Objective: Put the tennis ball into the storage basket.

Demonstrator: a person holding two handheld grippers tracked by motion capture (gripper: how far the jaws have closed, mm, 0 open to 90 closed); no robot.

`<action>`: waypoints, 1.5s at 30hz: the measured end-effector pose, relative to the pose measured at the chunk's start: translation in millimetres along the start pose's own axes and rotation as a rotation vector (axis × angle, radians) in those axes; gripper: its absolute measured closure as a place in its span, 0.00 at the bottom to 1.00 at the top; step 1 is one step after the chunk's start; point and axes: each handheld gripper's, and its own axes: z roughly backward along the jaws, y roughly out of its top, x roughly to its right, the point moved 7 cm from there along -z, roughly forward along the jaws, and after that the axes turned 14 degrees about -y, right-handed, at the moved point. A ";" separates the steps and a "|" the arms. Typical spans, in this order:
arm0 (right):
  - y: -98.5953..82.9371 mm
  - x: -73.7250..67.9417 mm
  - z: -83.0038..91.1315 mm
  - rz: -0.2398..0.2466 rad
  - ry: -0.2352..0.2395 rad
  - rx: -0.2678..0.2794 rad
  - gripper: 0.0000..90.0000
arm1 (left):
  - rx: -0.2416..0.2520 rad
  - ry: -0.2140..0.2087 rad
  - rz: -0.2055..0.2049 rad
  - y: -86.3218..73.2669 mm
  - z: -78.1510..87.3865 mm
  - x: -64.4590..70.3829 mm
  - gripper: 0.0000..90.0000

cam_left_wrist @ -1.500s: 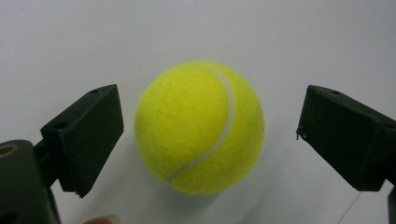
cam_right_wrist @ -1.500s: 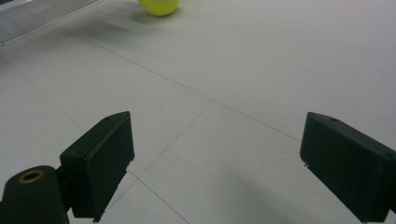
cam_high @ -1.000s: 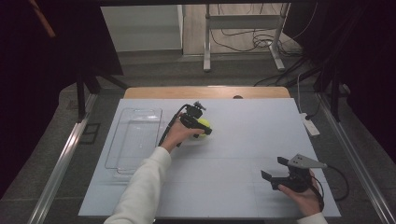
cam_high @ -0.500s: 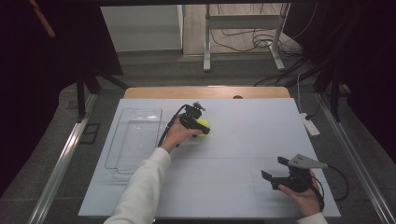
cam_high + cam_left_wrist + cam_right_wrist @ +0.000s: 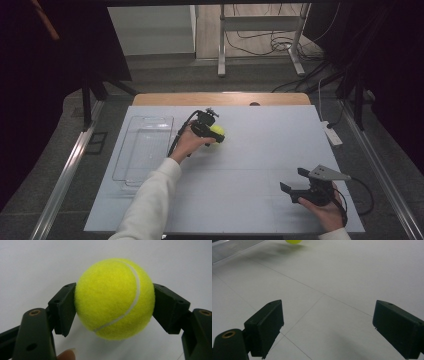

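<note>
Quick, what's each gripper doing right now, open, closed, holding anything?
Left gripper: shut on the fuzzy yellow tennis ball, a jaw pressed to each side.
Right gripper: open, jaws wide apart, holding nothing, above the white table.

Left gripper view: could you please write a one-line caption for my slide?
The left gripper grips a yellow tennis ball between its two black jaws, above a white table.
</note>
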 end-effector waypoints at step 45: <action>0.3 0.6 -0.6 -0.005 -0.011 0.000 0.11 | 0.105 0.014 -0.064 0.2 48.4 9.6 0.30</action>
